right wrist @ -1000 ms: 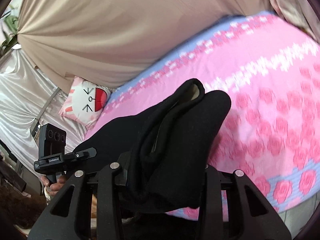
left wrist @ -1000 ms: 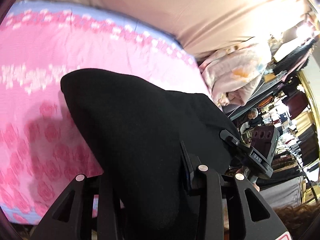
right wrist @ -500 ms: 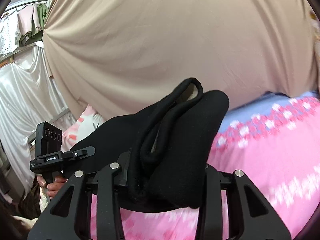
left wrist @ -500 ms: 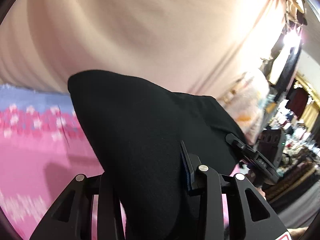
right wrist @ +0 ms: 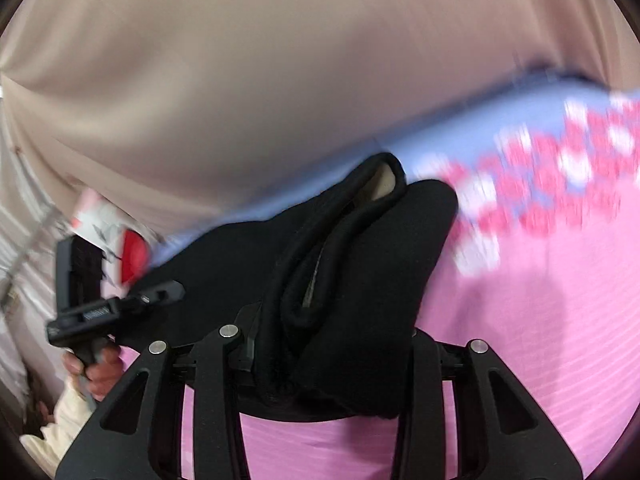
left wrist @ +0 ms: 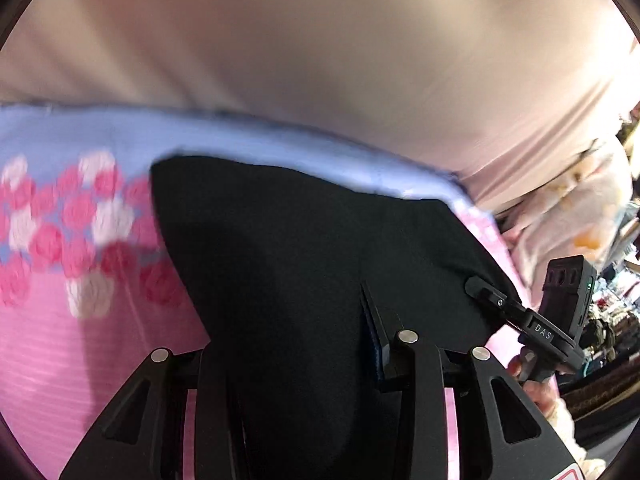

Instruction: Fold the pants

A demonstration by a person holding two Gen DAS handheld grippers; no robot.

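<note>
I see a bed (left wrist: pixel 80 360) under me, spread with a pink cover that carries pink and white roses and a pale blue band along its far edge. Behind it a beige curtain (left wrist: pixel 320 40) fills the upper part of both views. In the right wrist view a white cushion (right wrist: pixel 116 232) with a red patch lies at the far left end of the bed. In the left wrist view a pale floral bundle (left wrist: pixel 572 216) sits past the bed's right end, with dim clutter behind it. Everything outside my tools is smeared with blur.

The pants (left wrist: pixel 300 280) are black and thick, held up over the bed between my two tools. In the right wrist view a rolled hem stands up with a pale lining showing inside it.

My left gripper (left wrist: pixel 296 360) is clamped on the pants, the cloth bunched between its fingers. My right gripper (right wrist: pixel 328 340) grips a folded wad of the same cloth. Both sets of jaws have just eased a little wider, yet the cloth between them stays pinched.

A hand (right wrist: pixel 96 368) with a cream sleeve holds the left tool's handle.
</note>
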